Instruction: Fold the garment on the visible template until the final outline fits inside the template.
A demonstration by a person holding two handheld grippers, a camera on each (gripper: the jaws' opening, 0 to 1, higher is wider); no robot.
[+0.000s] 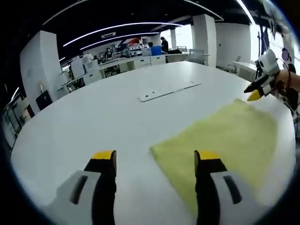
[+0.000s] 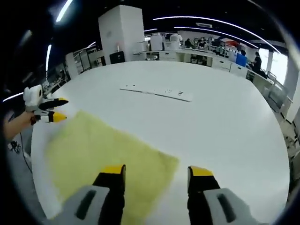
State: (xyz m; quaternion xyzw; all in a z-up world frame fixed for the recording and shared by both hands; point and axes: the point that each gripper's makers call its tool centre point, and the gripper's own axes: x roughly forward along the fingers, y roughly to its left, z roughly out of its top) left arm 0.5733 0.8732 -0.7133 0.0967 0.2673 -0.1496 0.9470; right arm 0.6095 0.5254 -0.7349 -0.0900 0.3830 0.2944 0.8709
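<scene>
A flat yellow garment (image 1: 229,136) lies spread on the white round table (image 1: 93,117). In the left gripper view my left gripper (image 1: 155,158) hovers open over the cloth's near corner, with nothing between its jaws. My right gripper (image 1: 258,91) shows at the cloth's far edge on the right. In the right gripper view the same yellow garment (image 2: 93,150) stretches to the left, and my right gripper (image 2: 156,172) stands open above its near corner. My left gripper (image 2: 55,109) hangs at the far left edge of the cloth, its yellow tips apart.
A thin white strip (image 1: 168,90) lies flat mid-table beyond the cloth, also seen as the white strip (image 2: 157,92). Bare table (image 2: 225,122) spreads to the right. Desks, pillars and people stand far behind the table.
</scene>
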